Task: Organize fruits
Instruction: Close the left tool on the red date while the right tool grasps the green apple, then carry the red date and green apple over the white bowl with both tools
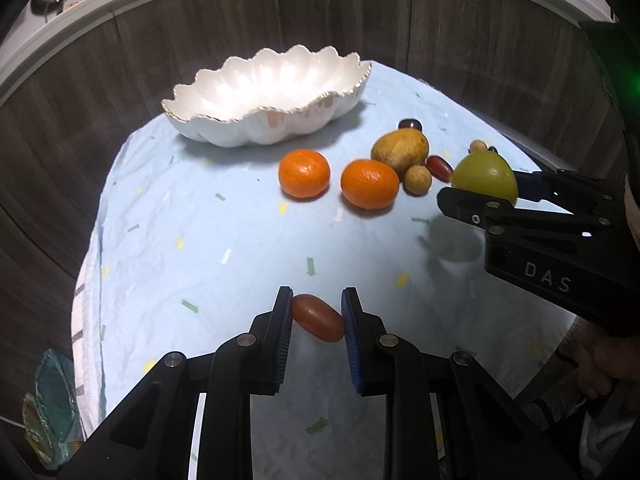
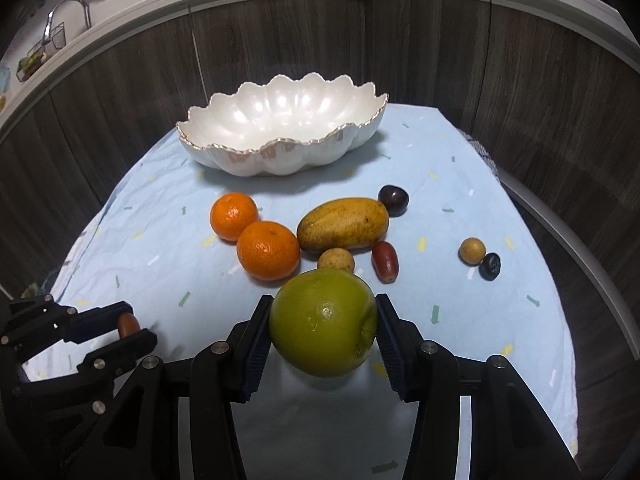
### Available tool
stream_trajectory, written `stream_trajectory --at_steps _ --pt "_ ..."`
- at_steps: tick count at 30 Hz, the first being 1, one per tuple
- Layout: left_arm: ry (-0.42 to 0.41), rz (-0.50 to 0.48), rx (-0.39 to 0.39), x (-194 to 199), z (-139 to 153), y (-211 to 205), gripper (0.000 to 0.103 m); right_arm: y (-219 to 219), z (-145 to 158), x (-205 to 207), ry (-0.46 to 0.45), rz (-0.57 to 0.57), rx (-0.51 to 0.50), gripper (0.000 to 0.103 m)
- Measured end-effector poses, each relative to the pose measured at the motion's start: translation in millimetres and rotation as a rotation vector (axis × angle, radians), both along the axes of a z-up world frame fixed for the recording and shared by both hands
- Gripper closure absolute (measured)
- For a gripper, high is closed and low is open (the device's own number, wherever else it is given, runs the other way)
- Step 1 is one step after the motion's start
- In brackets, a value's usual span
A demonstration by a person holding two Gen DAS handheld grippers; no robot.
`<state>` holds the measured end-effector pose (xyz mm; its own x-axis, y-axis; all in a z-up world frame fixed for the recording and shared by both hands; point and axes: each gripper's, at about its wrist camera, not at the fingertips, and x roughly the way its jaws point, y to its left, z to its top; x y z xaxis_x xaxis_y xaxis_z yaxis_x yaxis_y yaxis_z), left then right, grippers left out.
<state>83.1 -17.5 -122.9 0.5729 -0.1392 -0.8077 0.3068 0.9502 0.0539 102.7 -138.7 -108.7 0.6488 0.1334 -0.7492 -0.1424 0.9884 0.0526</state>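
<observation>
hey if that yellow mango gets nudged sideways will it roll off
Probably not far: the mango is elongated and lies on its long side, so it would likely pivot or wobble. The rumpled cloth should add drag. It might bump the small round fruit beside it.

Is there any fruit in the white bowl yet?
No, the bowl shows only its bare glossy inside, and the oranges and mango lie on the cloth in front of it.

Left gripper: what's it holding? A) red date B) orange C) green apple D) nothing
A: the left gripper has its pads pressed on a small red date, while the green apple sits in the right gripper.
</observation>
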Motion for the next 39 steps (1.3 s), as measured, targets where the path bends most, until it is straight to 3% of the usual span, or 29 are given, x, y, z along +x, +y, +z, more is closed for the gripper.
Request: stream_trajectory --at_steps 20,39 --pt "-0.087 0.021 -0.012 9 39 5 0.078 1 45 2 -0.087 -0.008 0.007 0.053" --pt "-0.169 0.048 -0.022 57 85 9 0.078 0 84 40 -0.142 -0.014 0.044 0.053"
